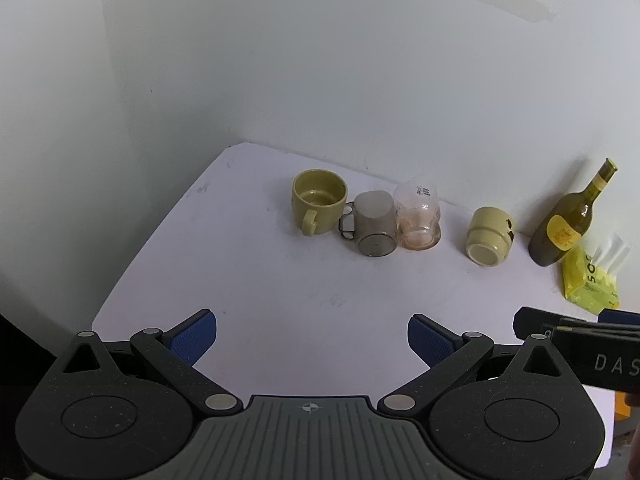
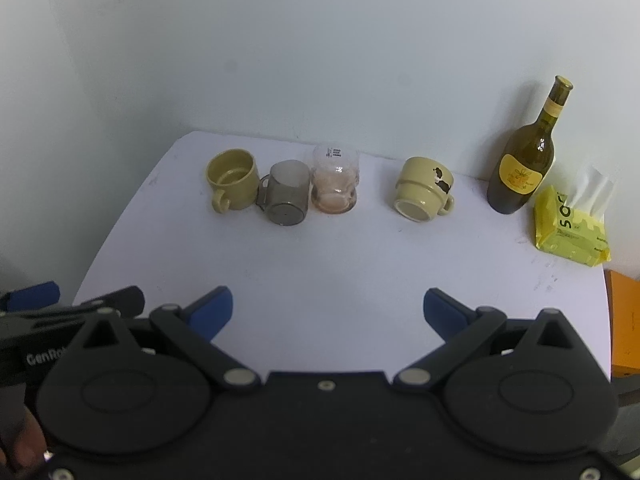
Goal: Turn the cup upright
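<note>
A: How much room is there on the white rectangular table (image 2: 340, 264)?

B: A broad bare stretch fills the middle of both wrist views, between the grippers at the bottom and the row of vessels near the far edge by the white wall (image 2: 280, 60). The table's left edge curves down the left of each frame; its right edge shows at lower right in the right wrist view, beside an orange box (image 2: 626, 320).

A: And the fingers?

B: The left gripper (image 1: 312, 338) has its blue pads spread wide, nothing between them. The right gripper (image 2: 328, 314) is just as wide and empty.

A: Which cup is turned over?

B: The beige ceramic mug with a dark patch (image 2: 423, 189), right of centre, standing apart from the others with its base ring uppermost, handle to the right. In the left wrist view it sits at centre right (image 1: 489, 236).

A: The other containers?

B: At left an olive-yellow mug (image 2: 233, 179), mouth up, empty. Just beside it a smoky grey cup with a wire handle (image 2: 288, 199), then a clear pinkish glass (image 2: 335, 183); whether these touch I cannot tell.

A: Anything else nearby?

B: A green glass bottle with a yellow label (image 2: 524, 164) stands at the right, and a yellow tissue pack (image 2: 570, 226) lies just beside it.
</note>
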Demonstrator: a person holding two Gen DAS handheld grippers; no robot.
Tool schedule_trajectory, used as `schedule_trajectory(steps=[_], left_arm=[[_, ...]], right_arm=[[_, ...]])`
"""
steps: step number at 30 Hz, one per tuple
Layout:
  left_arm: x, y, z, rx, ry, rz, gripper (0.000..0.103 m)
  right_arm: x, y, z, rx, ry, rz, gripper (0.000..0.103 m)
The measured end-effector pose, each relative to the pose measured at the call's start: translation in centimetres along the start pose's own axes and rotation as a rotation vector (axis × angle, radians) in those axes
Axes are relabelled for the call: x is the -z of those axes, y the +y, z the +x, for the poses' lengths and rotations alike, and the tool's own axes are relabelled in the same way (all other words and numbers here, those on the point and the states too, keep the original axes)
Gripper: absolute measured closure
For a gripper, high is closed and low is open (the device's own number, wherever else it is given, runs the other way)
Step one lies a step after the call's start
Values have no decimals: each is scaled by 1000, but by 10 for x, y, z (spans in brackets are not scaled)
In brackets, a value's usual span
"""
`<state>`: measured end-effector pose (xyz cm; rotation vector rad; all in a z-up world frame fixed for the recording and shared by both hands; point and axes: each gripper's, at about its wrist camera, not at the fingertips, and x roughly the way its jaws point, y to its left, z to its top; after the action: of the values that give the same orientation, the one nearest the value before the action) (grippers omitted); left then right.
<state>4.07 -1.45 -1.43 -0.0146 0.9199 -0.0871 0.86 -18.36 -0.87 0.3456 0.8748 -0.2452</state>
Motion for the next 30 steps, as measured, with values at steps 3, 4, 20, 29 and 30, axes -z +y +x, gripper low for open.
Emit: schedule_trajectory(steps=[3, 4, 20, 29, 30], left_arm=[[2, -1, 2, 11, 13, -13, 0], [3, -1, 2, 12, 14, -12, 0], [3, -6, 3, -8, 3, 5, 0], [2, -6, 3, -12, -2, 8, 0], [2, -5, 3, -12, -1, 6, 0]], right_arm=[[3, -3, 0, 1, 6, 3, 0], [3, -4, 1, 5, 8, 9, 0], [2, -7, 3, -4, 7, 30, 0], [-1, -4, 5, -6, 4, 45, 0], [-1, -4, 5, -7, 4, 43, 0]])
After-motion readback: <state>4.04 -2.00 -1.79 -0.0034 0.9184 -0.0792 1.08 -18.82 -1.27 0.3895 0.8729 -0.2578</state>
